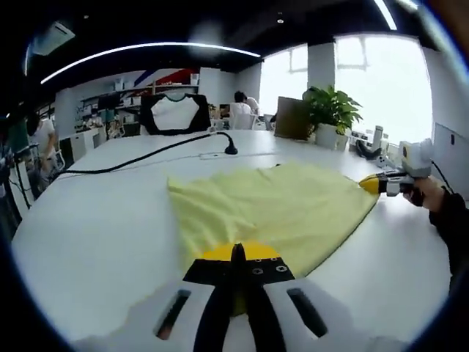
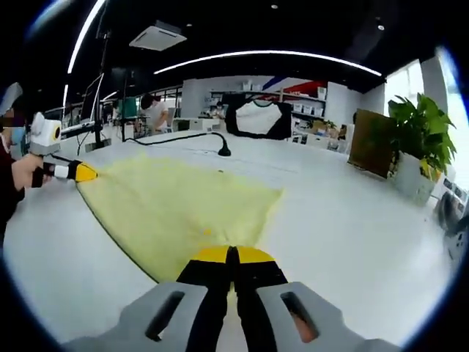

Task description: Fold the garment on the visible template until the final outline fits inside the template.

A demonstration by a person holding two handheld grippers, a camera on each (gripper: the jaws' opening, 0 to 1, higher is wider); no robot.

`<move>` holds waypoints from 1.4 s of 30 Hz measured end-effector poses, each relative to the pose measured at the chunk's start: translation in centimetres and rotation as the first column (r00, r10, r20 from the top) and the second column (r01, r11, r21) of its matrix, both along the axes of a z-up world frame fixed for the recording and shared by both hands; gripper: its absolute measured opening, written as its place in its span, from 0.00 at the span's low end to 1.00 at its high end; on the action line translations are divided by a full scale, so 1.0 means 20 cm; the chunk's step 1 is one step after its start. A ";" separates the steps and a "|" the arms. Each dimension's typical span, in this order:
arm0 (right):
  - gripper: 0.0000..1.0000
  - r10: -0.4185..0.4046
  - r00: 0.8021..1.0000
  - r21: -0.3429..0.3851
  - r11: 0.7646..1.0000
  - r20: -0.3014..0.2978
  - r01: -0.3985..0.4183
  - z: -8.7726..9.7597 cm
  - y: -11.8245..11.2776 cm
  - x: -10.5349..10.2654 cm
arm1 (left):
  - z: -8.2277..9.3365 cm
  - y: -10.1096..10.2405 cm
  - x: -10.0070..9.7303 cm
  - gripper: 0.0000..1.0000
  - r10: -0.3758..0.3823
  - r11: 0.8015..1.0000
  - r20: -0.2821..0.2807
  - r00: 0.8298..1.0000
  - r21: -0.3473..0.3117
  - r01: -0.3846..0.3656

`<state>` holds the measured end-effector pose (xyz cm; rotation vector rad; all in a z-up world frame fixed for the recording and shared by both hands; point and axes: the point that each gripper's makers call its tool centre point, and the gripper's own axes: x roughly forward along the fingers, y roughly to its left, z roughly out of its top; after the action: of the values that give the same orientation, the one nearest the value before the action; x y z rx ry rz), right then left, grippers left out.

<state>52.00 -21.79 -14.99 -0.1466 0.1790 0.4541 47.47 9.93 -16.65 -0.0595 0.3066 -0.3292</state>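
A pale yellow garment (image 1: pixel 282 209) lies spread flat on a white table (image 1: pixel 95 227), and both grippers hold it at its edge. In the left gripper view, the left gripper (image 1: pixel 238 253) has its yellow-tipped jaws pressed together on the garment's near hem, the cloth fanning away from the tips toward the far side of the table. At the garment's far right corner the right gripper (image 1: pixel 370 184) meets the cloth, held by a person's hand (image 1: pixel 429 192) in a dark sleeve. In the right gripper view, the same right gripper (image 2: pixel 231 253) has its jaws closed on the garment (image 2: pixel 176 205) at its near corner, and the left gripper (image 2: pixel 84 173) touches the cloth's far left corner. Beyond the garment a black cable (image 1: pixel 146 154) runs across the table to a small black stand (image 1: pixel 230 149). A potted plant (image 1: pixel 333 110) stands at the table's far edge, right of the garment, beside a brown board (image 1: pixel 293 117).
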 end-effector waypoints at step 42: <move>0.00 -0.213 0.972 0.063 0.976 0.102 0.207 0.46 -0.40 -0.93 | 0.77 0.30 -0.98 0.24 0.117 0.993 0.315 0.942 -0.062 -0.102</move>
<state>33.44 -29.72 -5.71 -0.0995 0.0747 0.2388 27.88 16.01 -1.23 -0.0659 -0.0253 -0.2299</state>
